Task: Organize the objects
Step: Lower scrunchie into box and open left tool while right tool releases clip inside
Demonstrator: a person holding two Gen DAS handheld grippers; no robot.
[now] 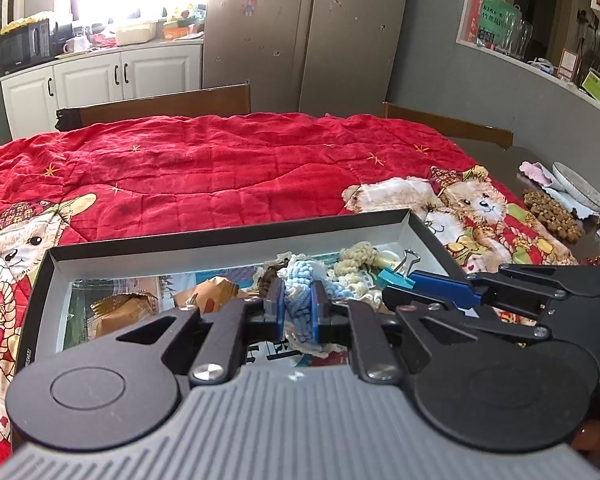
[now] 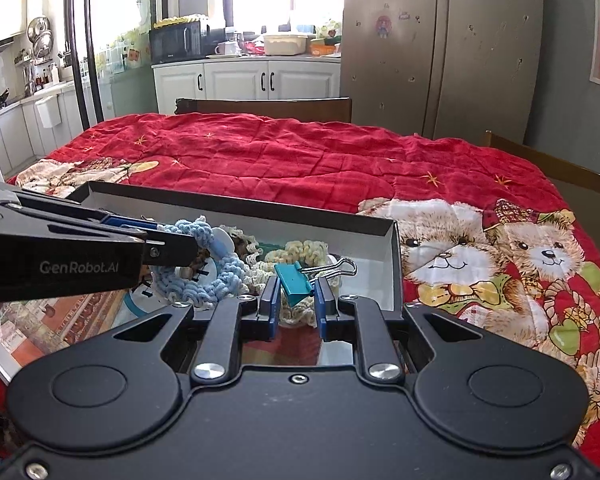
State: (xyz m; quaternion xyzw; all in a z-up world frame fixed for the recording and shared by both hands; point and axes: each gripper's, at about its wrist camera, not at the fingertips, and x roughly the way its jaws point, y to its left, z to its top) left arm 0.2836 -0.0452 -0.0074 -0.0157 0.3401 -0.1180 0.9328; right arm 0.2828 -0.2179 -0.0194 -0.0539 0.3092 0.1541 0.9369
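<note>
A shallow black box (image 1: 236,222) (image 2: 260,210) lies on the red quilt and holds mixed items. My left gripper (image 1: 298,312) (image 2: 192,246) is shut on a blue crocheted piece (image 1: 300,280) (image 2: 204,284) over the box. My right gripper (image 2: 297,300) (image 1: 396,285) is shut on a teal binder clip (image 2: 294,280) (image 1: 394,278) with silver wire handles, just above the box's right end. Cream crocheted pieces (image 2: 306,250) (image 1: 356,258) and brown paper wrappers (image 1: 120,308) lie inside.
The red teddy-bear quilt (image 1: 228,168) (image 2: 300,160) covers the table. Right of it are brown pellets (image 1: 554,212) and a plate (image 1: 580,186). Wooden chairs (image 1: 160,106) stand behind, then cabinets and a fridge (image 1: 308,28).
</note>
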